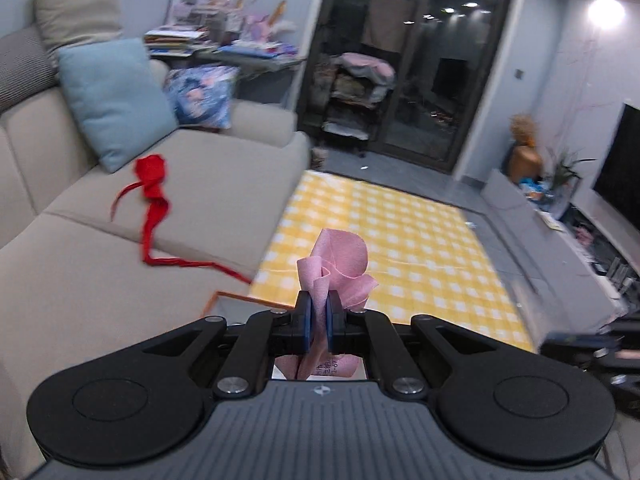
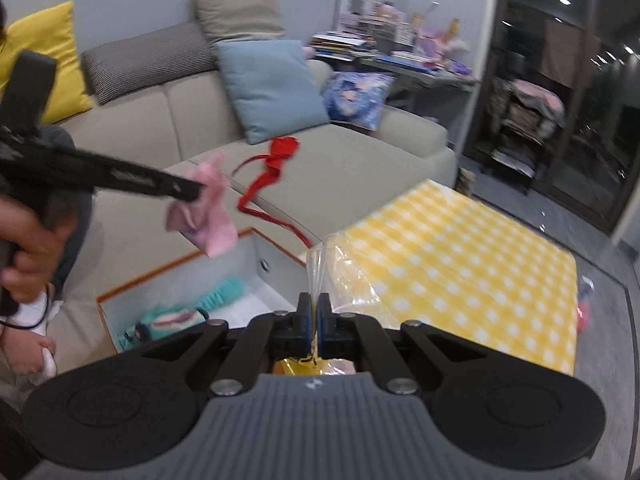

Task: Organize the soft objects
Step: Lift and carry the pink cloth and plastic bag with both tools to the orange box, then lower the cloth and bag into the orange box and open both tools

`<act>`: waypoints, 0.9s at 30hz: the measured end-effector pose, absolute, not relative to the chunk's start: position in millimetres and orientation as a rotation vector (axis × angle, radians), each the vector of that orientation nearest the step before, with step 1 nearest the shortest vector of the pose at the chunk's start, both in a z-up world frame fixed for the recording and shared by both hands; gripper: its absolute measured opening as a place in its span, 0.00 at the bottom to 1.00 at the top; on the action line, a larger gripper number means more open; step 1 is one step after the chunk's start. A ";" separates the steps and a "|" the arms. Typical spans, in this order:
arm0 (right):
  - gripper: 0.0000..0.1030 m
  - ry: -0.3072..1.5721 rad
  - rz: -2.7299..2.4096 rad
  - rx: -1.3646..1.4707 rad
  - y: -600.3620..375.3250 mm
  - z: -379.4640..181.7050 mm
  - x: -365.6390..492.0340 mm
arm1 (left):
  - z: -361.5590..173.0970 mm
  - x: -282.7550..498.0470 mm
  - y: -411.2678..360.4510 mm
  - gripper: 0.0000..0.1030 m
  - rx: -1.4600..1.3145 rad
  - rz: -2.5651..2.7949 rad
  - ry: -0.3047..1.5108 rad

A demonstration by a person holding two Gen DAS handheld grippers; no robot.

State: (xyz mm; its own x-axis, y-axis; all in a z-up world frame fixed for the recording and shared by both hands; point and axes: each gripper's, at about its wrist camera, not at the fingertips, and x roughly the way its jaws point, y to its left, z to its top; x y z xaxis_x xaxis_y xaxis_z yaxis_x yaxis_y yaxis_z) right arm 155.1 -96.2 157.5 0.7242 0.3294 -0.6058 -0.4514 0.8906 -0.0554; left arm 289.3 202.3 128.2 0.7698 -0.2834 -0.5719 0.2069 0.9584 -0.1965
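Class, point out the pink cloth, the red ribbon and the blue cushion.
pink cloth (image 1: pixel 340 260): left wrist view, bunched top.
red ribbon (image 1: pixel 154 178): left wrist view, knotted upper part.
blue cushion (image 2: pixel 272 84): right wrist view, middle.

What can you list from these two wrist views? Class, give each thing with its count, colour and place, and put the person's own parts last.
Pink cloth: one, pink, clamped in the left gripper.
Clear plastic bag: one, transparent, pinched in the right gripper.
Red fabric: one, red, trailing across the sofa seat.
Sofa: one, beige, left of the mat.
Cushions: light blue, beige, yellow, patterned blue, along the sofa back.
Checked mat: one, yellow and white, beside the sofa.
Open box: one, white with orange rim, below the sofa edge; teal item inside.
Left gripper: black, jaws shut on cloth.
Right gripper: black, jaws shut on bag.
Hand: one, holding the left gripper.
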 end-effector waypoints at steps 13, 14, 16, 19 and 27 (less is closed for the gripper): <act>0.00 0.709 0.541 -0.225 9.5 131.8 245.2 | 42.1 328.8 232.2 0.07 -0.163 -0.238 0.853; 0.00 0.724 0.542 -0.216 14.6 124.5 254.6 | 37.4 330.4 230.6 0.07 -0.152 -0.239 0.868; 0.00 0.756 0.537 -0.215 25.0 109.0 273.5 | 28.1 334.7 230.4 0.07 -0.142 -0.244 0.896; 0.00 0.814 0.540 -0.224 33.1 85.9 294.8 | 14.5 340.0 235.2 0.07 -0.180 -0.255 0.932; 0.00 0.965 0.580 -0.297 43.9 33.1 336.4 | -14.8 359.1 226.5 0.07 -0.203 -0.244 1.003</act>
State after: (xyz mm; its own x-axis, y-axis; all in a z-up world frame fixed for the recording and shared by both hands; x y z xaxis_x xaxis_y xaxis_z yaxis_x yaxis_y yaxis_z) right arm 336.4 43.9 33.1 0.4343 0.3297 -0.8383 -0.5857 0.8104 0.0153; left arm 359.1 226.5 -14.8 0.5148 -0.2941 -0.8053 0.1088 0.9541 -0.2789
